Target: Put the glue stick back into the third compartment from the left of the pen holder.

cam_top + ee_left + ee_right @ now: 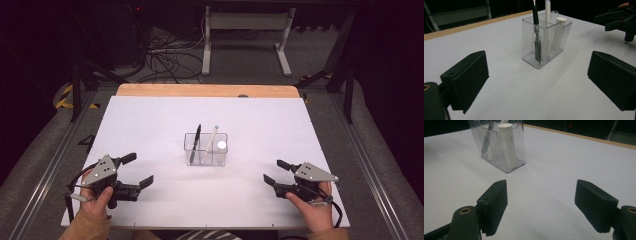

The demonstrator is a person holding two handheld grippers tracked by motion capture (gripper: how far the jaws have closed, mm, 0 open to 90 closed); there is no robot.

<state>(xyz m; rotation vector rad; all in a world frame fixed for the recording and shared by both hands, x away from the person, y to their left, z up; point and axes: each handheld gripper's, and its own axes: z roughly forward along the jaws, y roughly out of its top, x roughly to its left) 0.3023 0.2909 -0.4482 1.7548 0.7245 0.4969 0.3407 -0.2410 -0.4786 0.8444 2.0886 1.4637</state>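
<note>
In the middle of the white worktop [150, 125] stands a clear plastic holder [205, 149], upright and divided into compartments. A black pen [197, 136] leans in its left part, a slim white pen [212, 138] rises beside it, and a short white capped tube [221, 145] sits in the right part. All three stand inside; nothing lies loose around the holder.

The left tool [140, 171] rests near the front left of the worktop with its jaws spread wide and nothing between them. The right tool [272, 172] sits near the front right, likewise spread and empty. Both point toward the holder and are well apart from it.

The holder looks light and its walls slick, so the likeliest slip is a jaw catching its rim during a reach for a pen, tipping it or skating it across the smooth surface. The pens stand close together, so wide jaws coming down over one could nudge or pinch its neighbour as well. The thin round pens could also roll or tilt in a grip taken off-centre. Steadying the holder with the other tool would probably lower these risks.
</note>
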